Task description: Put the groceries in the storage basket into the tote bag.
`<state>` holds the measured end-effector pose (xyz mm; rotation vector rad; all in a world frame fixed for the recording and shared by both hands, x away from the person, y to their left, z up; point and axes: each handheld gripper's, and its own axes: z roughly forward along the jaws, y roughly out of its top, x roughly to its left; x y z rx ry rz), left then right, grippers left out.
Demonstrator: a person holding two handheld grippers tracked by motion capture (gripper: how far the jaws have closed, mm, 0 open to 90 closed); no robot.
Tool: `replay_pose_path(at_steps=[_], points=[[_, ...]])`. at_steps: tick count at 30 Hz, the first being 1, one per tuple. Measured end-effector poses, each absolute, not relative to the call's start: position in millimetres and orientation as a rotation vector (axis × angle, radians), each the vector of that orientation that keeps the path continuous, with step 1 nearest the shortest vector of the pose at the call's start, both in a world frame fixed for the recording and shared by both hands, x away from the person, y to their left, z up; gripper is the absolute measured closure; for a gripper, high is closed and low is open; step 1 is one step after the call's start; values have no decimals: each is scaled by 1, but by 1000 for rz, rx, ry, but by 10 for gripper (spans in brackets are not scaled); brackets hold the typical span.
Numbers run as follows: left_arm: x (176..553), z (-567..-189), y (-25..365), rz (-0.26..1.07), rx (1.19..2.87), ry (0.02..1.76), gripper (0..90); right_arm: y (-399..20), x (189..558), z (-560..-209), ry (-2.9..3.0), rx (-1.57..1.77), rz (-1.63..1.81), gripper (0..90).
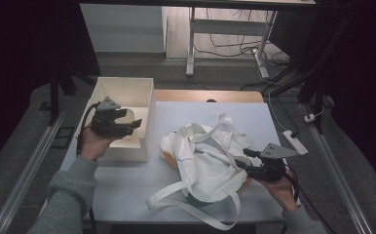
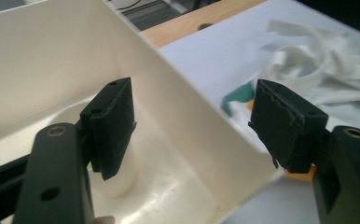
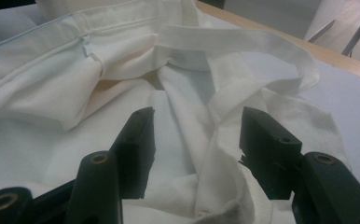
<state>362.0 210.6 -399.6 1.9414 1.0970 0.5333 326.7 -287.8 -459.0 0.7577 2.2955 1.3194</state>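
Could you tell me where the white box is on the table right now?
In the high view the white box stands at the table's far left, just left of the cloth bags, with the left gripper over its opening.

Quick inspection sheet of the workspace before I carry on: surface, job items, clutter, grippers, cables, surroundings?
Surface: table under a pale cover, wooden strip bare at the far edge.
Job's things: crumpled white cloth bag with long straps lies mid-table; something orange and something teal show beneath it. Open white box stands at the left.
Clutter: nothing seen.
Grippers: left hand-held gripper is open over the box, one jaw on each side of its near wall, nothing held. Right hand-held gripper is open at the bag's right edge, cloth between the jaws, pads not pressing.
Cables: each gripper trails one; loose wires and a power strip lie on the floor.
Surroundings: dark room, desk legs beyond the table.
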Motion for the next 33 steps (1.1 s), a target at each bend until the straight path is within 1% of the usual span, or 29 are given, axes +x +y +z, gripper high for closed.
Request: replay_pose_path(at_steps=[8,14,20,33], points=[[381,-414,224,554,1952,1212,232,-292,323,-458,2290,764,1324,444],[388,-424,230,551,1961,1279,153,-298,318,-458,2273,782,1336,443],[395,-432,238,523,1961,1318,119,-301,318,-460,2276,792,1340,442],[402,-444,240,533,1986,1373,54,-300,319,-463,2291,795,1324,442]])
